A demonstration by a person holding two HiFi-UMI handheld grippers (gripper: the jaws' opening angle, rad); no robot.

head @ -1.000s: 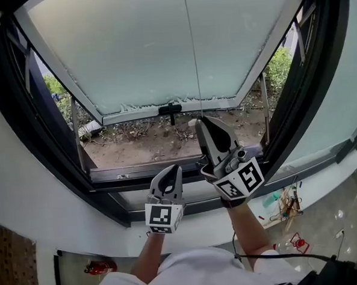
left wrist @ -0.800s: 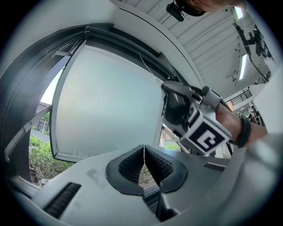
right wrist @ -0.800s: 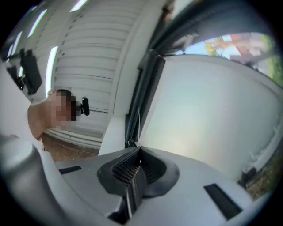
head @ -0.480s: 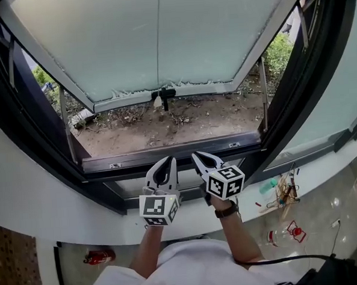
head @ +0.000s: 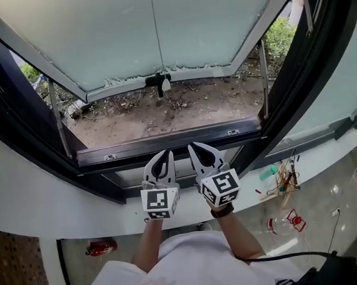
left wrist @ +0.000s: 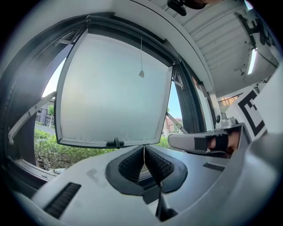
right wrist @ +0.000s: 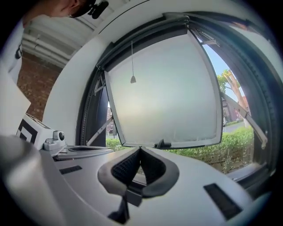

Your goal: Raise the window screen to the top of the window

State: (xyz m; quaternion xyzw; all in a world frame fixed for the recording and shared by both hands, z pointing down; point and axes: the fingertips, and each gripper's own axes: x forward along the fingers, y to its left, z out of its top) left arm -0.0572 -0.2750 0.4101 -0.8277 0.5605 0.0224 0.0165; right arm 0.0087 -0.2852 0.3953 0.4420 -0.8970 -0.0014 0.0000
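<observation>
The window's frosted pane (head: 129, 33) is swung outward, with a black handle (head: 156, 81) on its lower edge. A thin pull cord ends in a small pale toggle (head: 166, 84) that hangs free in front of the pane; the toggle (left wrist: 141, 73) also shows in the left gripper view and, as the toggle (right wrist: 132, 79), in the right gripper view. I see no mesh across the opening. My left gripper (head: 162, 160) and right gripper (head: 198, 151) sit side by side just above the dark sill frame (head: 166, 142). Both point at the window, shut and holding nothing.
Outside lie bare soil (head: 182, 111) and green bushes (head: 281, 39). Metal stay arms (head: 263, 79) brace the pane on both sides. Below the white wall ledge (head: 43, 201), the floor holds a red object (head: 100, 246), a green bottle (head: 268, 172) and some tools (head: 286, 183).
The right gripper dropped from the cord near the pane's lower edge to the sill beside the left gripper. The left gripper sank a little. The toggle now hangs free.
</observation>
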